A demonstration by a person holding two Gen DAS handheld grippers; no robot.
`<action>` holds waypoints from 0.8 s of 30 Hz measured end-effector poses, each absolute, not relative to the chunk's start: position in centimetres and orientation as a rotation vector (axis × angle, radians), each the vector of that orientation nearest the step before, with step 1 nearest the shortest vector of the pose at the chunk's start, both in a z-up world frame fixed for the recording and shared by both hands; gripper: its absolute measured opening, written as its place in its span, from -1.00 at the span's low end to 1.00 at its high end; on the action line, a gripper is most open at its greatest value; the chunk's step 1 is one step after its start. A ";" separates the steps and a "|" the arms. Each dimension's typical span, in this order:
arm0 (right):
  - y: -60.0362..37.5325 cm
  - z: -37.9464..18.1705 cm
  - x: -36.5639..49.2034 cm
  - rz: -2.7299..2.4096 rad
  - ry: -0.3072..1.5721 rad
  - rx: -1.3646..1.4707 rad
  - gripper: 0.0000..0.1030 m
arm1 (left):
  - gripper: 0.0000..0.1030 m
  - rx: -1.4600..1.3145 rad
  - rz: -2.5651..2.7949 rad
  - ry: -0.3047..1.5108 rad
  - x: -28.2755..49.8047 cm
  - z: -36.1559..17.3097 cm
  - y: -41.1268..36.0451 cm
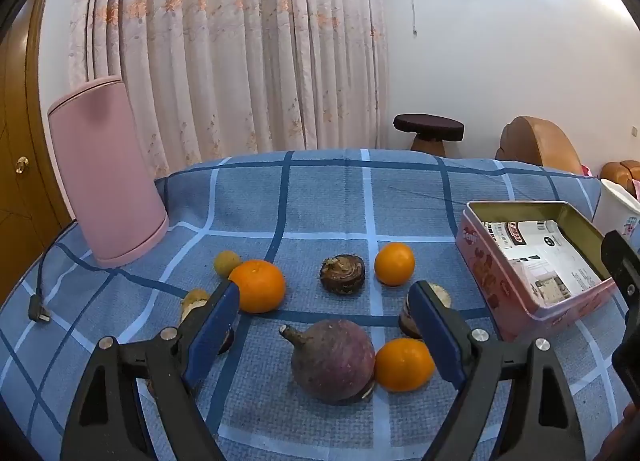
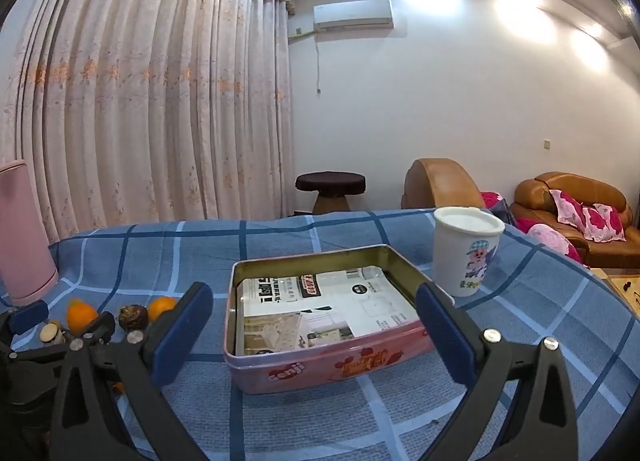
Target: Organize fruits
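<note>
Where curtains (image 2: 140,101) hang, blue checked cloth (image 1: 328,197), pink tin (image 2: 320,361), oranges (image 1: 258,285).

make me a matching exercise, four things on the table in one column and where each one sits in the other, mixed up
Things:
1. purple round root vegetable
2. tall pink cylinder container
3. white plastic cup with cartoon print
4. open pink metal tin

Places:
A. far left on the cloth
B. ahead of the open right gripper
C. between the open left gripper's fingers
D. just behind the tin, to its right

Pairs: 1-C, 2-A, 3-D, 4-B
</note>
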State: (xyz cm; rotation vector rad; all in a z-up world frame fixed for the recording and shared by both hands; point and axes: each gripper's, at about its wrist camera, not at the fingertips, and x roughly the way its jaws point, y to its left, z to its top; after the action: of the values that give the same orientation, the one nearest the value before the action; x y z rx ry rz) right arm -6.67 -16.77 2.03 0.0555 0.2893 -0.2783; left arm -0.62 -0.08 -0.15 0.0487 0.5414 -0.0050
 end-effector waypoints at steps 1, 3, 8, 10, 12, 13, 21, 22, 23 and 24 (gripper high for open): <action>-16.7 2.1 -6.7 -0.277 0.292 0.050 1.00 | 0.69 0.046 -0.006 0.542 -0.6 -0.1 0.0; -16.6 2.0 -6.6 -0.275 0.292 0.046 1.00 | 0.69 0.046 -0.006 0.541 -0.7 -0.1 0.0; -16.5 2.0 -6.7 -0.274 0.292 0.045 1.00 | 0.69 0.054 -0.010 0.537 -0.8 0.0 0.0; -16.5 2.0 -6.7 -0.274 0.292 0.044 1.00 | 0.69 0.056 -0.010 0.537 -0.7 0.0 -0.1; -16.5 2.0 -6.6 -0.270 0.292 0.044 1.00 | 0.69 0.055 -0.009 0.538 -0.7 0.0 -0.1; -16.5 1.9 -6.6 -0.268 0.293 0.043 1.00 | 0.69 0.056 -0.011 0.537 -0.8 0.0 -0.1; -16.4 1.9 -6.7 -0.265 0.295 0.044 1.00 | 0.69 0.055 -0.012 0.536 -0.8 -0.1 0.0; -16.5 1.9 -6.7 -0.265 0.295 0.045 1.00 | 0.69 0.056 -0.012 0.536 -0.8 -0.1 0.0; -16.4 1.9 -6.7 -0.265 0.295 0.045 1.00 | 0.69 0.056 -0.012 0.536 -0.8 0.0 -0.1; -16.4 1.9 -6.7 -0.265 0.295 0.045 1.00 | 0.69 0.057 -0.013 0.536 -0.8 0.0 0.0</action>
State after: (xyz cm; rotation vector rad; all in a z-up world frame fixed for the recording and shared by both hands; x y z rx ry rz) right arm -6.69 -16.45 1.90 0.0449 0.2946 -0.2645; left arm -0.78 -0.05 -0.03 0.0568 0.5359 -0.0127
